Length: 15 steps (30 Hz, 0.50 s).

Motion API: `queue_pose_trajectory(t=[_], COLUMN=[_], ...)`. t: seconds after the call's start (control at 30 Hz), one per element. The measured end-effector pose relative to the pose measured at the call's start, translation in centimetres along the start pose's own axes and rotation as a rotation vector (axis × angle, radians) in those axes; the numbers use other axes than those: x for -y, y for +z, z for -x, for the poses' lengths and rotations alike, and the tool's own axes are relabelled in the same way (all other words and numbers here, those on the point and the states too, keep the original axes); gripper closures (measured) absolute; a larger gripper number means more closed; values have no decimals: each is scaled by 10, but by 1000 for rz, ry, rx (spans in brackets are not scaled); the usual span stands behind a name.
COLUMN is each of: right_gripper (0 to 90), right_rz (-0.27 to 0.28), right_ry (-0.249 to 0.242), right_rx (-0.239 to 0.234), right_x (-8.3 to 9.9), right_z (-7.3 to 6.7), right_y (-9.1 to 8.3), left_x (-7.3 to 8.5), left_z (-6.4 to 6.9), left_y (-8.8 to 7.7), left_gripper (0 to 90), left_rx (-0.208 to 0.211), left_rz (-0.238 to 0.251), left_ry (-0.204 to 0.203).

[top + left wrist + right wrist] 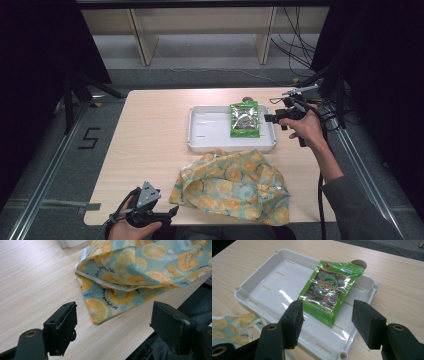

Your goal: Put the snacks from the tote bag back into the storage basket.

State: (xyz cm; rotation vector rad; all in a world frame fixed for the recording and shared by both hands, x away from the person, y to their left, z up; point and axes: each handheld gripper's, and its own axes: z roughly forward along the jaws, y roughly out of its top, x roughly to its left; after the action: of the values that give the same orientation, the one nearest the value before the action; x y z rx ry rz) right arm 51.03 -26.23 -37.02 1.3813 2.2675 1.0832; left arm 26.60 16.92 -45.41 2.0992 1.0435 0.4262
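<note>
High view | right tool [270,118] spread, empty, beside packet [244,119] in tray [210,142] | left tool [172,212] spread near bag [235,185] | pinch bag's near edge squarely.

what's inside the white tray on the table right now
A green snack packet lies flat at the right end of the white tray; the rest of the floor is bare. Whatever is beneath the packet is covered.

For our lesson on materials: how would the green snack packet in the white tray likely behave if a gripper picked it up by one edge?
The green snack packet looks thin and flat, so it is probably light and would likely bend or droop. Its film shows bright glare, so it may be slippery between pads. It already overhangs the rim of the white tray, so a push could slide it off.
</note>
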Motion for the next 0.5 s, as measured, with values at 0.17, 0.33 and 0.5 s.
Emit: queue_pose_trajectory(t=[0.17, 0.33, 0.5], right_gripper=[412, 399, 395], right_rz=[-9, -12, -9], right_ry=[8, -19, -18], right_rx=[-16, -14, -5], right_x=[12, 26, 38], right_z=[-4, -2, -2], right_y=[-8, -15, -18], left_x=[0, 0, 0], left_z=[0, 0, -2], left_y=[0, 0, -2], left_gripper=[203, 204, 204], left_rx=[-1, -3, -2], left_rz=[7, 6, -22], left_ry=[-3, -4, 27])
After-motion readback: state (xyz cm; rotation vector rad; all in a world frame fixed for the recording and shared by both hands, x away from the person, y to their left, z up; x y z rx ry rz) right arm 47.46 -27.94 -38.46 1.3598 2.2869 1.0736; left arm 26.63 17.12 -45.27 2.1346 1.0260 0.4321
